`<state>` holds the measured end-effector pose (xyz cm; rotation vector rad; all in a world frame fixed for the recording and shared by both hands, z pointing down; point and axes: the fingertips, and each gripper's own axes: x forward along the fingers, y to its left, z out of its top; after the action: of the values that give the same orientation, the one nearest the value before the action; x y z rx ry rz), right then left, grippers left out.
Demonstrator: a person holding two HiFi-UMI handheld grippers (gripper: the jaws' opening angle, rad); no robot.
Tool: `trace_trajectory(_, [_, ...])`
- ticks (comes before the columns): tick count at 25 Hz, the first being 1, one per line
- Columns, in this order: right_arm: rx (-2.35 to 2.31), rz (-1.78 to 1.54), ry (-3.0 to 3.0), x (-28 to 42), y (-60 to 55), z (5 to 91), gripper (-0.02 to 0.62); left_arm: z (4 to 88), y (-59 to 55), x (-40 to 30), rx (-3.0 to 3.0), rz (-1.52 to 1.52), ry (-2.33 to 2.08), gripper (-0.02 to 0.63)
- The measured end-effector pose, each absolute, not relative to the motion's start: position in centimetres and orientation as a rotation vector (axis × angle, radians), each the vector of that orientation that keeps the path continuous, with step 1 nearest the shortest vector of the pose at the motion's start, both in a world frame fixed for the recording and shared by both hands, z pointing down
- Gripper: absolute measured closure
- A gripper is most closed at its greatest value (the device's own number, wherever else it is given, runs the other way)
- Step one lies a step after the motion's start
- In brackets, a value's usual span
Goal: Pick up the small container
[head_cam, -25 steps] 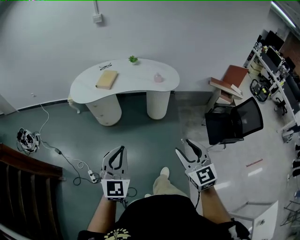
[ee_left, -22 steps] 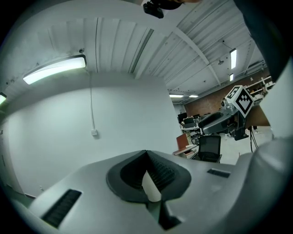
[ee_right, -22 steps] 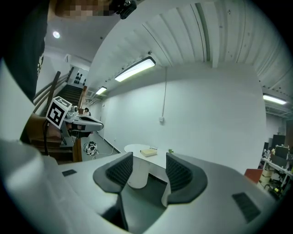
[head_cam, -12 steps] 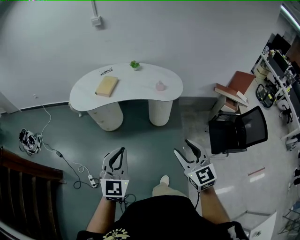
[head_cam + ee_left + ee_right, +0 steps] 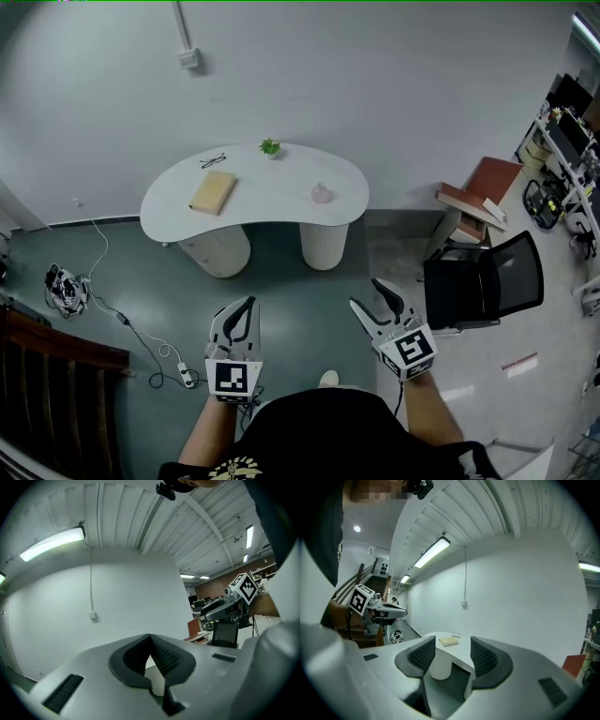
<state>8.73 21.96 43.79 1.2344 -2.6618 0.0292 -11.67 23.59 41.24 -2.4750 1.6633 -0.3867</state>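
Note:
The small pink container (image 5: 322,194) stands on the right part of a white kidney-shaped table (image 5: 272,202) across the room, far ahead of both grippers. My left gripper (image 5: 249,302) is held over the floor, its jaws shut with nothing in them; in the left gripper view the left gripper (image 5: 150,637) has its pads meeting at the tip. My right gripper (image 5: 366,292) is open and empty, and its jaws have just been opening. Between the right gripper (image 5: 452,656) jaws I see the table (image 5: 457,652) with a tan book (image 5: 449,641); the container is hidden there.
On the table also lie a tan book (image 5: 213,191), glasses (image 5: 212,161) and a small green plant (image 5: 270,147). A black office chair (image 5: 483,281) and a stack of brown boards (image 5: 478,192) stand to the right. A power strip with cable (image 5: 184,373) lies on the floor at left.
The person has walked toward the table, which now sits lower and nearer in the head view. Both grippers came forward with them. The right jaws stand a little wider.

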Motion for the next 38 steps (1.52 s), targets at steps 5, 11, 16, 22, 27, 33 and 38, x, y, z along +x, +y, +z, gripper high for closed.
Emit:
trace_trajectory(5, [1.202,0.026,-2.671,10.5,19.2,44.0,0.371,41.0,20.3,-10.3,-2.458,-0.387,1.698,0.601])
trace_trajectory(11, [1.203,0.018,-2.653,13.0,16.5,44.1,0.371,41.4,17.4,-8.3,-2.464,-0.375,1.700,0.601])
trace_trajectory(16, [1.205,0.043,-2.640,14.8,15.3,44.7,0.371,42.2,16.1,-7.2,-2.500,-0.374,1.682,0.601])
trace_trajectory(22, [1.168,0.087,-2.644,14.2,14.2,45.5,0.371,42.6,15.3,-8.2,-2.491,-0.386,1.727,0.601])
trace_trajectory(27, [1.149,0.138,-2.663,12.8,12.6,46.5,0.371,43.7,13.7,-9.3,-2.502,-0.379,1.720,0.601])
trace_trajectory(33, [1.174,0.133,-2.655,11.0,8.3,46.5,0.371,43.5,8.6,-10.6,-2.514,-0.348,1.675,0.601])
trace_trajectory(38, [1.140,0.138,-2.644,9.3,4.0,46.7,0.371,43.3,3.5,-11.3,-2.521,-0.323,1.637,0.601])
